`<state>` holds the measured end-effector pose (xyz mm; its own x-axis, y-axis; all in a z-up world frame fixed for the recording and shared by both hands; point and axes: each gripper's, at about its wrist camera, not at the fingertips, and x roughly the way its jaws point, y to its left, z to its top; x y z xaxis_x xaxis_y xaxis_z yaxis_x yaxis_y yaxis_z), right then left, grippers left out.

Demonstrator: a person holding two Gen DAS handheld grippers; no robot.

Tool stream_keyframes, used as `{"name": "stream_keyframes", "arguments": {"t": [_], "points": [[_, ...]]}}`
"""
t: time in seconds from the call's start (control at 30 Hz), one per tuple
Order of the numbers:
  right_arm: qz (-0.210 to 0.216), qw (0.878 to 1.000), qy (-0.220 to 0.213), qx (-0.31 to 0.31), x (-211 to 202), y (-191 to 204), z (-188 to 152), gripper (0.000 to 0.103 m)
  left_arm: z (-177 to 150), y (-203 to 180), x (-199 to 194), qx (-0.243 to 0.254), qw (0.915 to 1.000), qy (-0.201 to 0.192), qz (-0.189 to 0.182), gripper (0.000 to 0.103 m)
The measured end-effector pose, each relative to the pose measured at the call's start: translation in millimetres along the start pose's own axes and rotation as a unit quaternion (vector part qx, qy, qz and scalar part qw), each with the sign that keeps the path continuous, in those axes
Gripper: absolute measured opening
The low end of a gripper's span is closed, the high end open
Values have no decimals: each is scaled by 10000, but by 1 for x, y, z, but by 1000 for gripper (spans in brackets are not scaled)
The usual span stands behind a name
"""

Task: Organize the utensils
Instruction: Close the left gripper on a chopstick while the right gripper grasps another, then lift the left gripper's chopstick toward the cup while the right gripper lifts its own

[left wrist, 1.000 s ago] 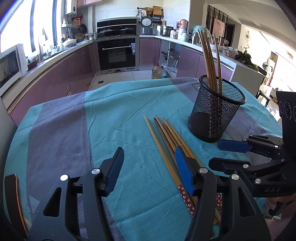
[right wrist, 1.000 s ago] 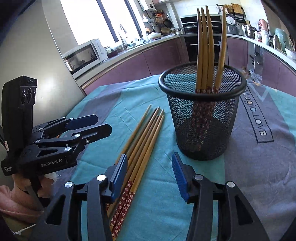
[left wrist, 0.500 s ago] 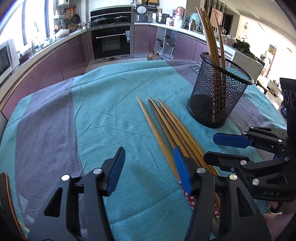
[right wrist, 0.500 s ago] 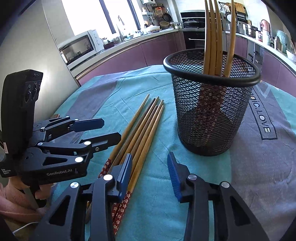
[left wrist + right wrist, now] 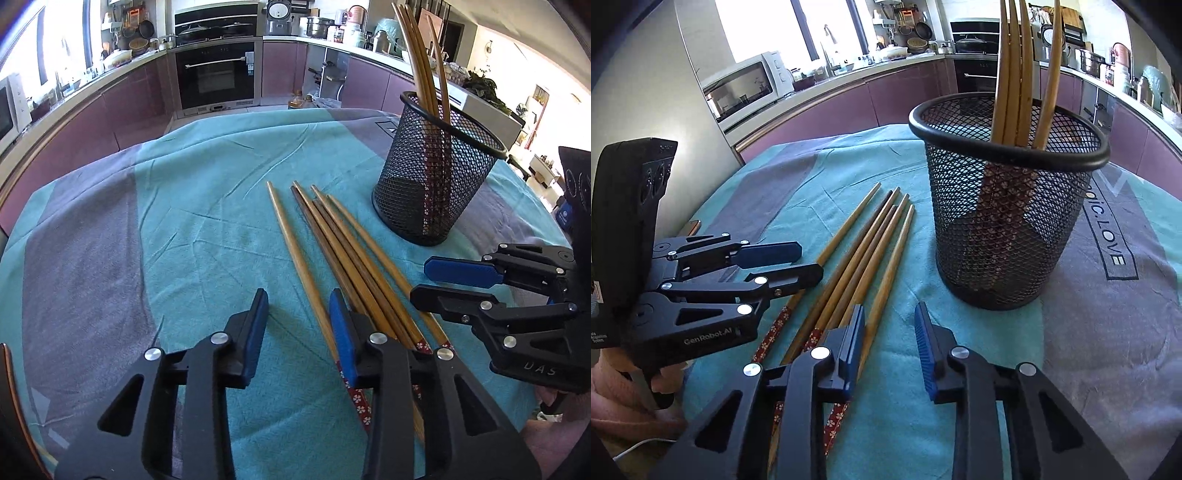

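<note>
My left tongs (image 5: 298,314) have just been closing, with one loose chopstick (image 5: 295,254) in the gap between the pads but not yet pinched. My right tongs (image 5: 889,325) have been narrowing too and grip nothing, their left pad just beside the outermost chopstick of the bundle (image 5: 864,258) lying on the teal cloth (image 5: 184,206) over the bench. The mesh holder (image 5: 1008,206) stands near, more chopsticks (image 5: 1015,74) upright inside.
</note>
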<state>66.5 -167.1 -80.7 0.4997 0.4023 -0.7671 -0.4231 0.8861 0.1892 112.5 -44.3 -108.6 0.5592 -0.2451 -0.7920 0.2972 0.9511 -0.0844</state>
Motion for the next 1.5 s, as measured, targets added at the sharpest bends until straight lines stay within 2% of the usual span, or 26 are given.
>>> {"name": "stream_keyframes", "arguments": {"t": [0.3, 0.53, 0.8, 0.97, 1.23, 1.5], "points": [[-200, 9998, 19, -53, 12, 3, 9, 26, 19, 1, 17, 76, 9999, 44, 81, 34], [-163, 9998, 8, 147, 16, -6, 13, 9, 33, 8, 25, -63, 9999, 49, 87, 15], [15, 9993, -30, 385, 11, -13, 10, 5, 28, 19, 25, -326, 9995, 8, 9, 8], [143, 9990, -157, 390, -1, -15, 7, 5, 23, 17, 24, -417, 9991, -12, -42, 8], [580, 9963, -530, 340, -35, -19, 4, 5, 25, 12, -6, -404, 9981, -287, -375, 8], [769, 9912, -996, 411, -72, -29, 6, 5, 41, 6, -53, -318, 9926, -767, -885, 8]]}}
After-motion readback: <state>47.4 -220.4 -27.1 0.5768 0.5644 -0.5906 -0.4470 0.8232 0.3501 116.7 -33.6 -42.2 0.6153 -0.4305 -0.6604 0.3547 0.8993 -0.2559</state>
